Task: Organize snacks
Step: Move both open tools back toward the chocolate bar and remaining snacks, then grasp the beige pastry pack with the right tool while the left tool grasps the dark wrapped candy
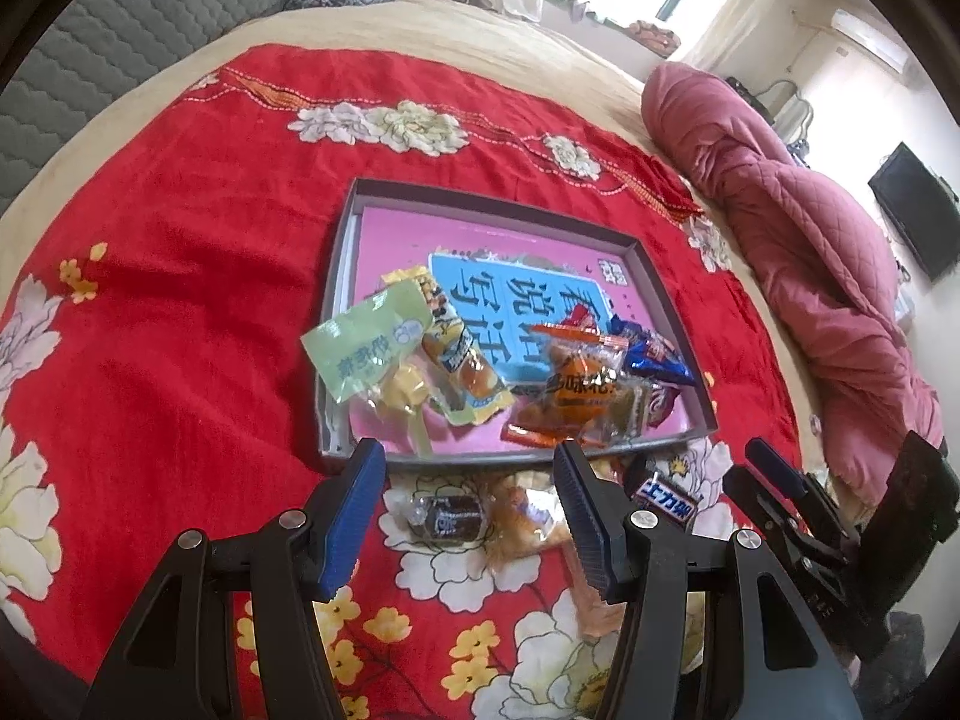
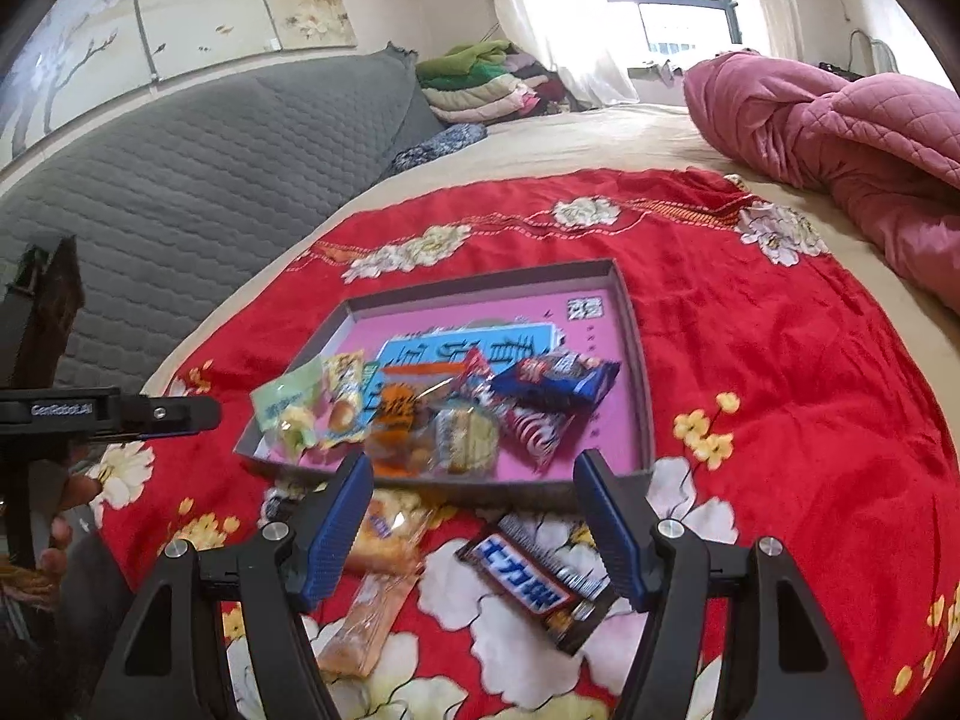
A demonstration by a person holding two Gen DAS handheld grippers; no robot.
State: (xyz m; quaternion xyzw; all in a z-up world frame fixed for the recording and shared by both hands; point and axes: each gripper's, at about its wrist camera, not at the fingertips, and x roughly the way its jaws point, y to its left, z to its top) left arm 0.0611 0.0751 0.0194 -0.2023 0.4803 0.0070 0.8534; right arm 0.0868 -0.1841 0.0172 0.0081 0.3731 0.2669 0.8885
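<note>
A shallow grey box (image 1: 354, 198) with a pink and blue sheet inside lies on a red flowered cloth (image 1: 180, 300). In it are a green packet (image 1: 360, 342), a yellow cake packet (image 1: 462, 354), an orange packet (image 1: 576, 396) and a blue packet (image 1: 651, 354). My left gripper (image 1: 469, 450) is open just before the box's near rim, above a dark wrapped candy (image 1: 444, 519) and a bread packet (image 1: 522, 519) on the cloth. My right gripper (image 2: 475, 462) is open too, with a dark chocolate bar (image 2: 534, 588) lying on the cloth between and below its fingers. Neither holds anything.
A long pale packet (image 2: 366, 630) lies near the bread packet (image 2: 384, 534). A pink quilt (image 2: 840, 132) is bunched at the right of the bed, and a grey padded headboard (image 2: 210, 180) runs along the left. A hand (image 2: 60, 510) holds the left gripper's handle.
</note>
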